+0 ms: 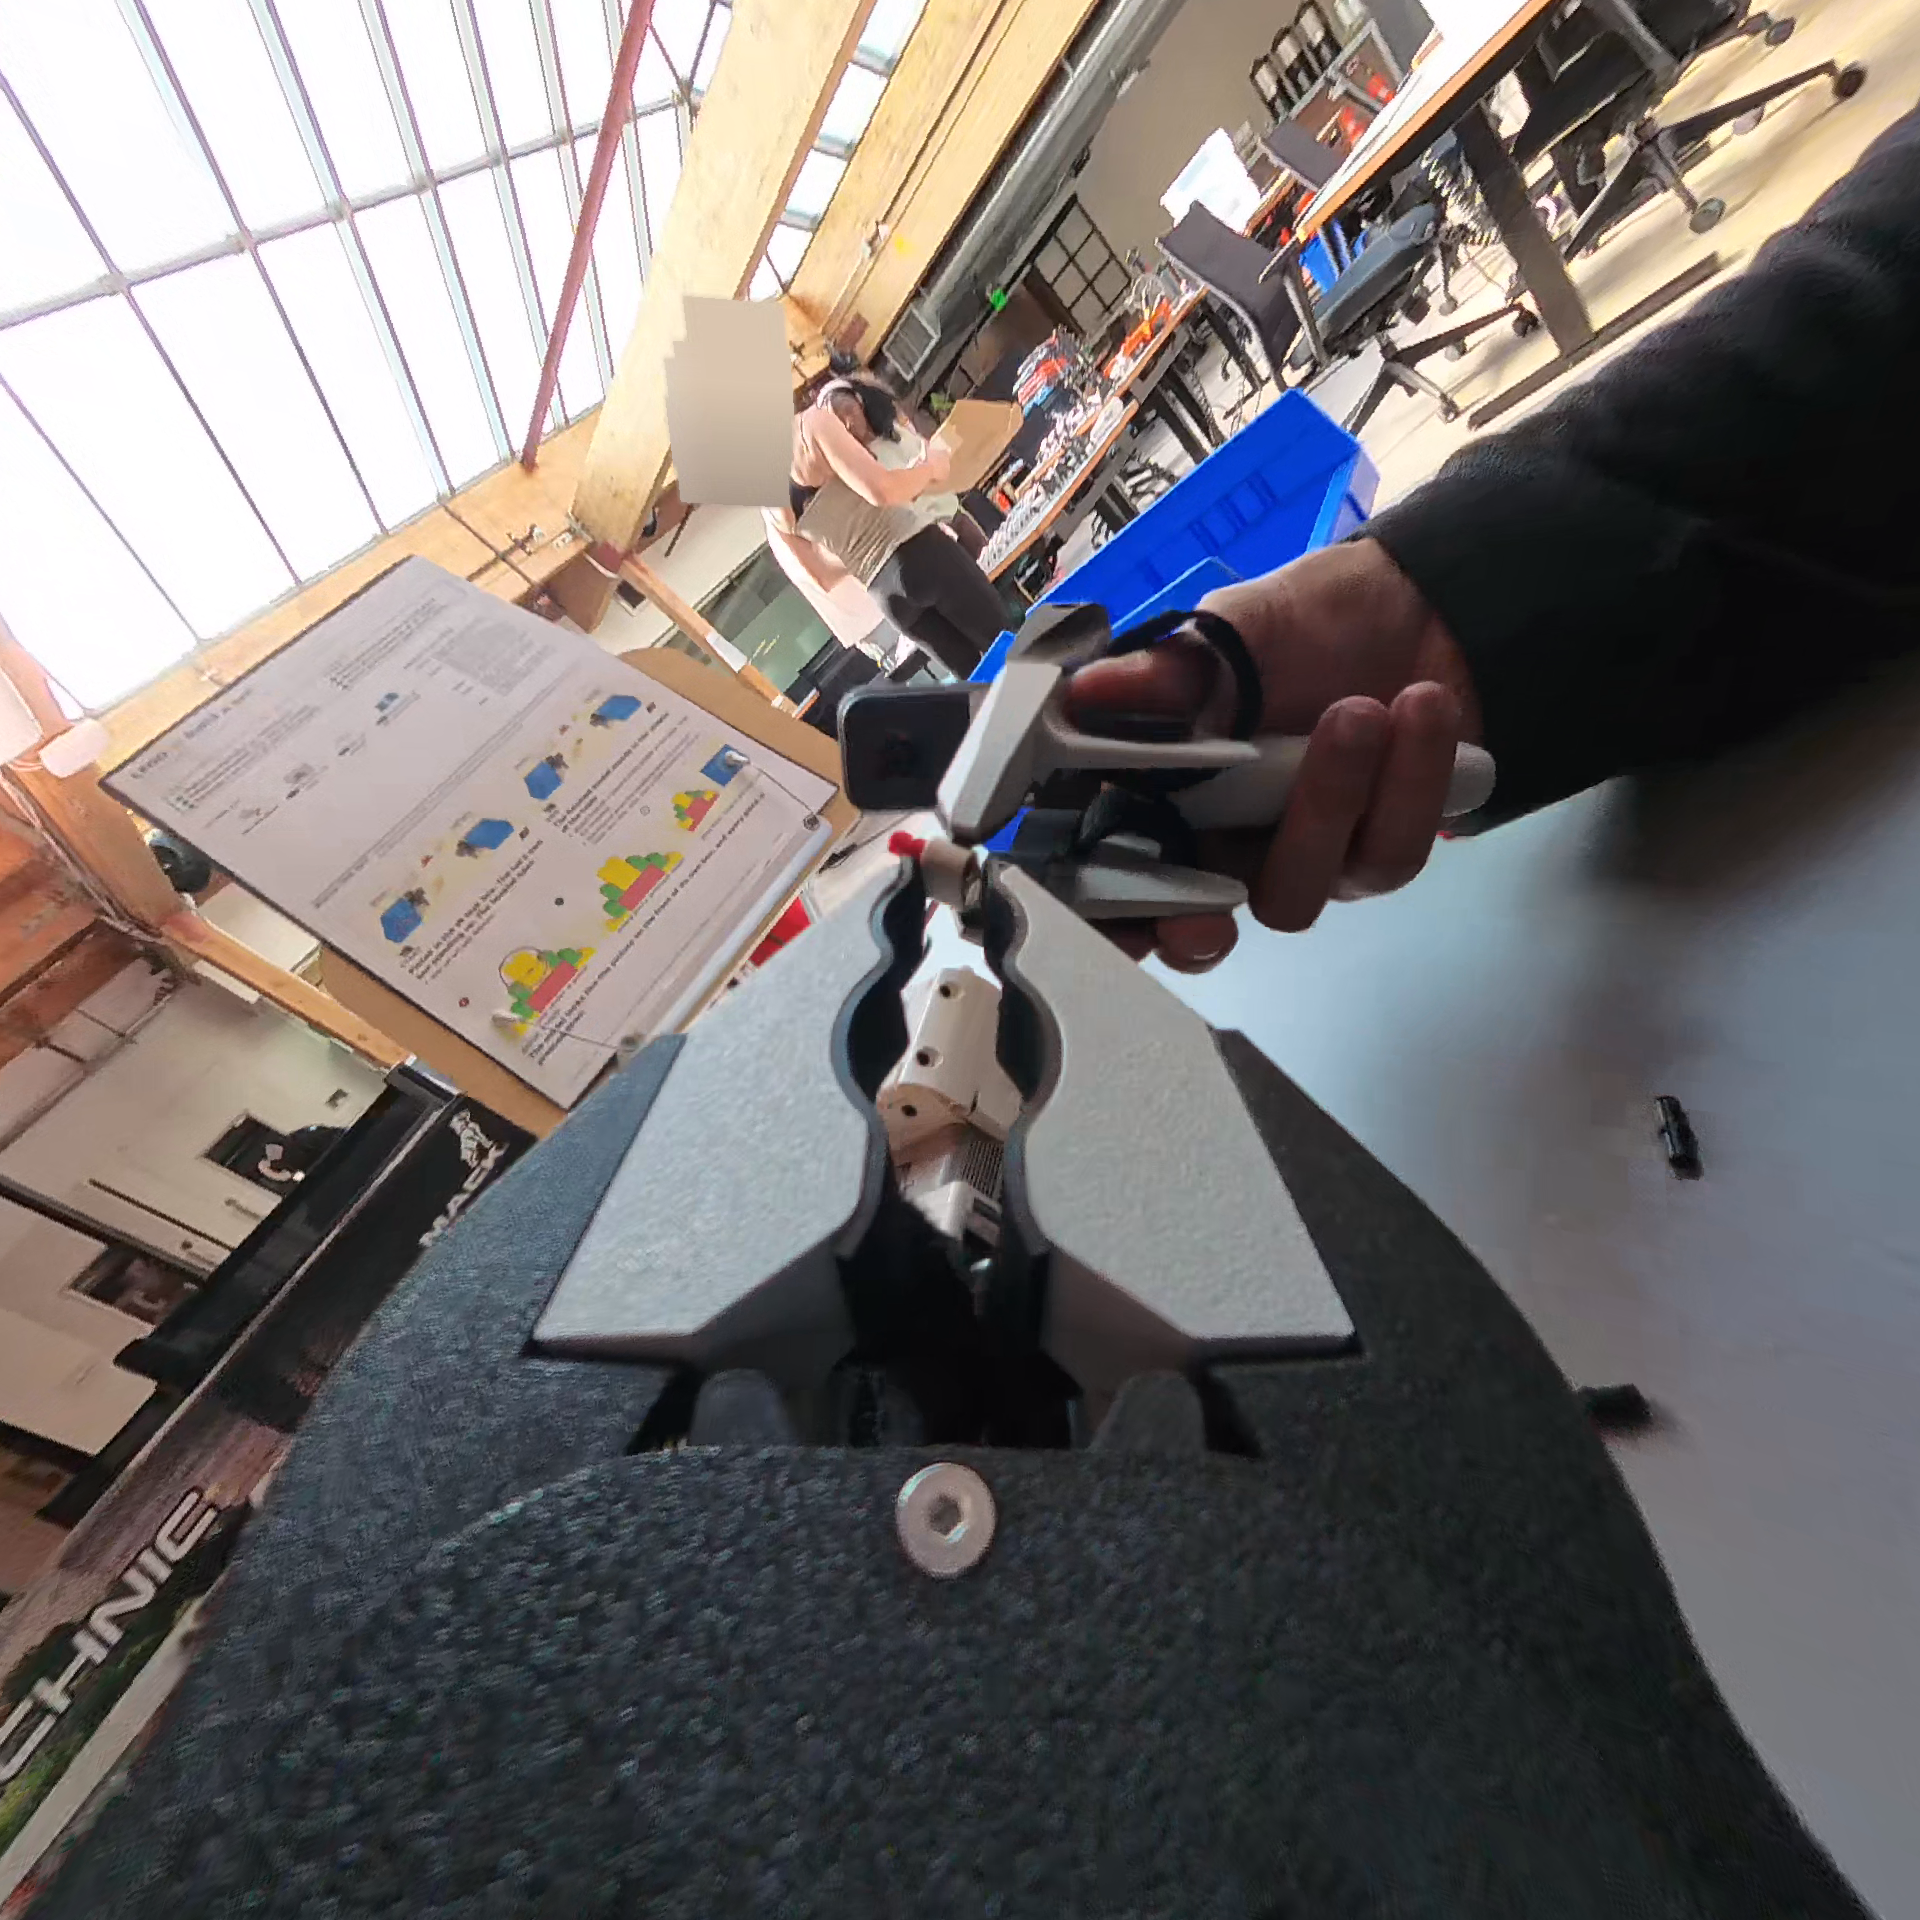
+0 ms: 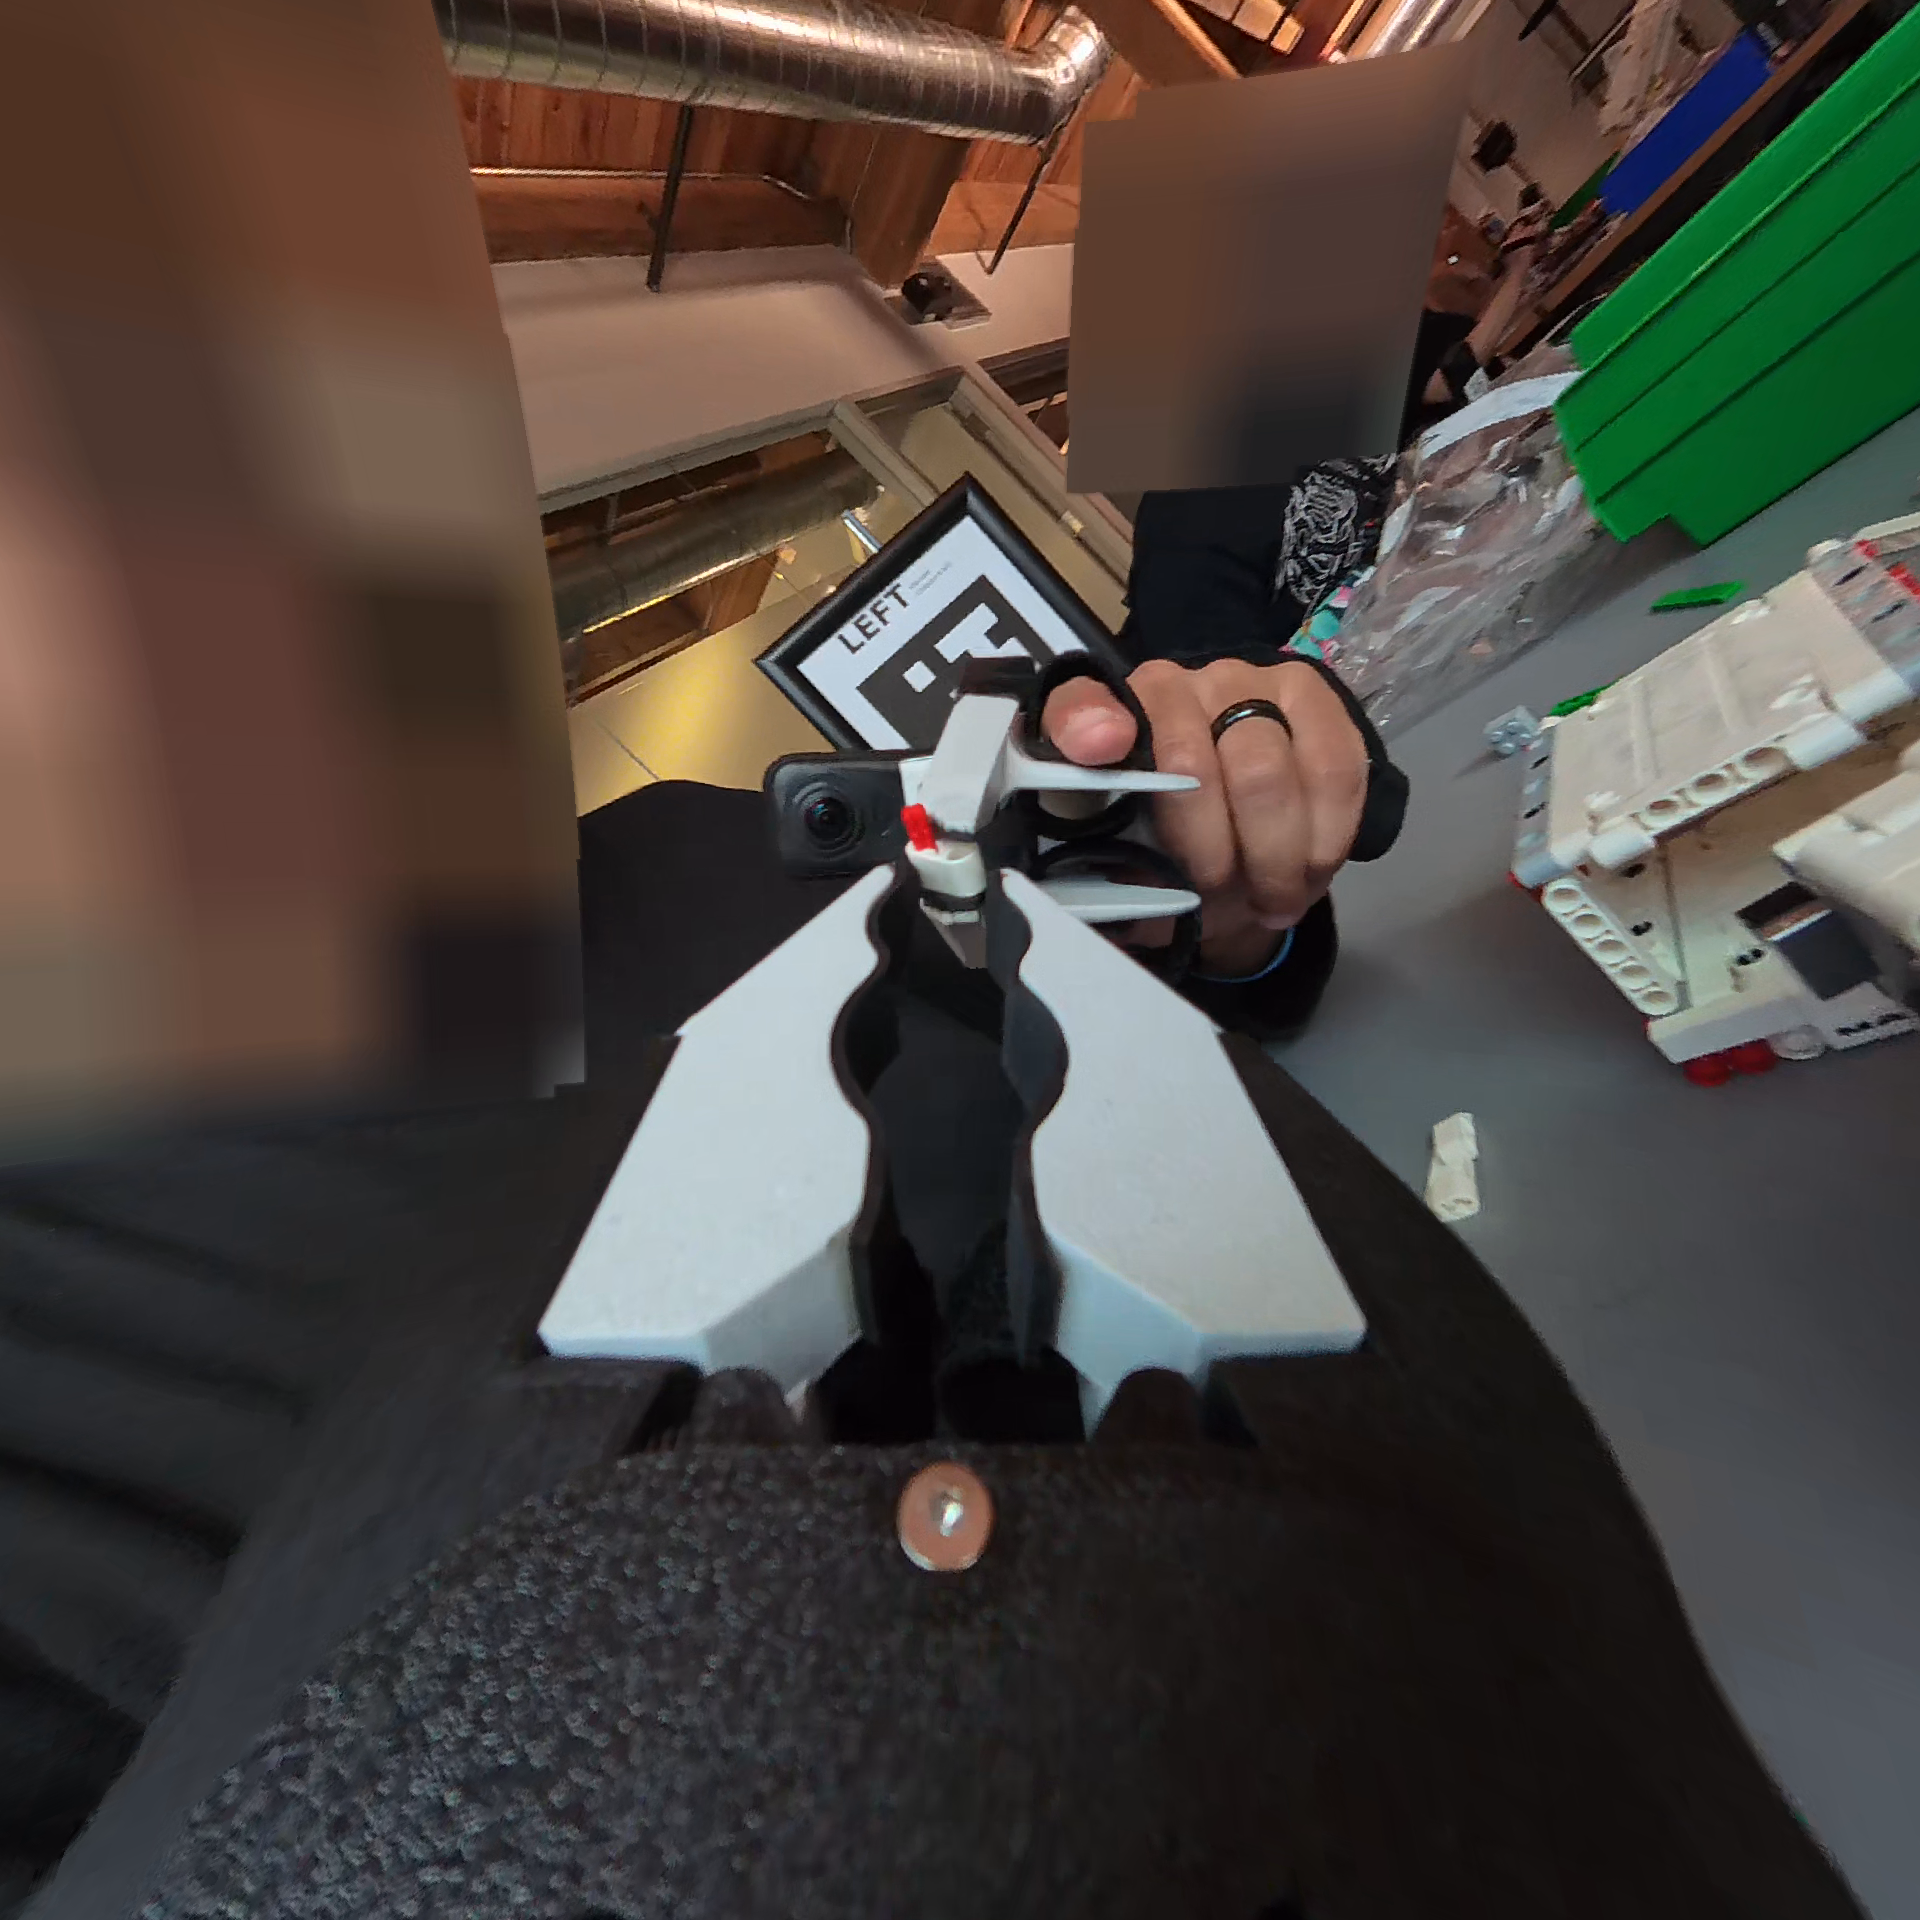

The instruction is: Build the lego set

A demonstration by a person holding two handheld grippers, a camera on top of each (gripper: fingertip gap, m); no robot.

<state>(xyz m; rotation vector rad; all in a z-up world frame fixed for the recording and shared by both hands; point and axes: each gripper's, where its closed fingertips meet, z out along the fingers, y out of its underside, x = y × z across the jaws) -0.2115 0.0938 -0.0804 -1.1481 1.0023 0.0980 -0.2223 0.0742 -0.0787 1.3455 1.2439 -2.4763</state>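
- Grey, wavy-edged jaws fill the near part of both wrist views. The left gripper (image 1: 948, 883) and right gripper (image 2: 951, 883) meet tip to tip in mid-air above the surface (image 2: 1621, 1299).
- Between the tips sits a small white peg piece (image 2: 943, 871) with a red pin (image 2: 915, 827) at its end. Both pairs of jaws are nearly closed around it. It looks pinched from both sides, though which gripper carries the load I cannot tell.
- A white beam (image 1: 940, 1049) shows through the gap between the left jaws; whether it is held is unclear.
- The step appears to be a handover or a joining of small parts: keep the tips aligned and press straight along the pin, because a twist could flick it loose.
- Farther right on the surface rests the partly built white model (image 2: 1704, 831).
- Beyond stand an instruction board (image 1: 468, 821), a blue bin (image 1: 1236, 509) and green bins (image 2: 1766, 312).
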